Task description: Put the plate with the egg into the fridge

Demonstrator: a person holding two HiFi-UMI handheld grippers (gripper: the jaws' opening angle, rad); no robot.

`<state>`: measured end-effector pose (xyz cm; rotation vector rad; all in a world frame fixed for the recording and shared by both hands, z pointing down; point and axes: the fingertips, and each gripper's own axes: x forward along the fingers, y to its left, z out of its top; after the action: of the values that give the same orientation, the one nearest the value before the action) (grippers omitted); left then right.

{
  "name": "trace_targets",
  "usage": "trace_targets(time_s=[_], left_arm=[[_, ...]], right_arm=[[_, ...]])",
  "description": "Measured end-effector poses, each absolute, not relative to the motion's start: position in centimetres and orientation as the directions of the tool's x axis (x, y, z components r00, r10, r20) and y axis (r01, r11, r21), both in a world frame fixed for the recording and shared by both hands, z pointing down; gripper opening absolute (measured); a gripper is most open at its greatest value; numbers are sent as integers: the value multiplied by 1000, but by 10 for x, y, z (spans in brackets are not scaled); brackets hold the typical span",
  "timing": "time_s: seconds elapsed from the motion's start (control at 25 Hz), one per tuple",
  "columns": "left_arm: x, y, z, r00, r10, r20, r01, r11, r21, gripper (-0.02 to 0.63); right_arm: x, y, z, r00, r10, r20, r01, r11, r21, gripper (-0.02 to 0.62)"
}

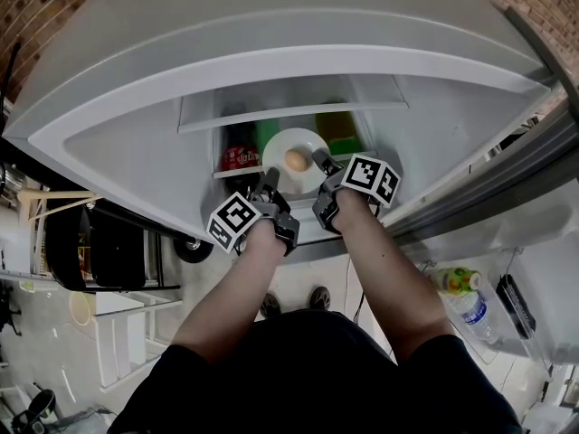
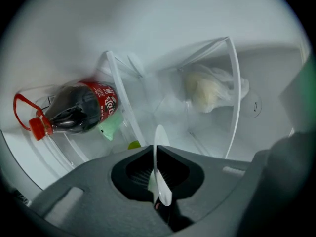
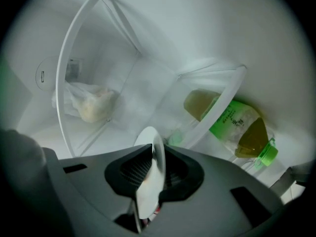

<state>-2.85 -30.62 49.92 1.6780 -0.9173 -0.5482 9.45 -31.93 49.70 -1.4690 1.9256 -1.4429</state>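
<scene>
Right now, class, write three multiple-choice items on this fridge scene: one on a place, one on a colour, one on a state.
1. Where is the egg? A on the plate; B on the floor; C in a pan.
2. The cola bottle has a cap that is: A blue; B red; C white.
3. The left claw is: A open; B shut on a bottle; C shut on the plate.
Answers: A, it lies on the white plate; B, the left gripper view shows it red; C, the rim sits between its jaws.
</scene>
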Motion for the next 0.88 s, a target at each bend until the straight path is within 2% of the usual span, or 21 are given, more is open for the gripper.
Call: trace_targets(time_s=[0.36, 0.88], left_arm=[[-31, -311, 504, 570, -817, 88, -200, -34, 979, 17], [-32, -315, 509, 546, -832, 99, -208, -21, 978, 18]], right_arm=[[102, -307, 501, -403, -855, 327, -568, -46, -822, 59], [85, -285, 511, -455, -837, 302, -503, -38, -863, 56]])
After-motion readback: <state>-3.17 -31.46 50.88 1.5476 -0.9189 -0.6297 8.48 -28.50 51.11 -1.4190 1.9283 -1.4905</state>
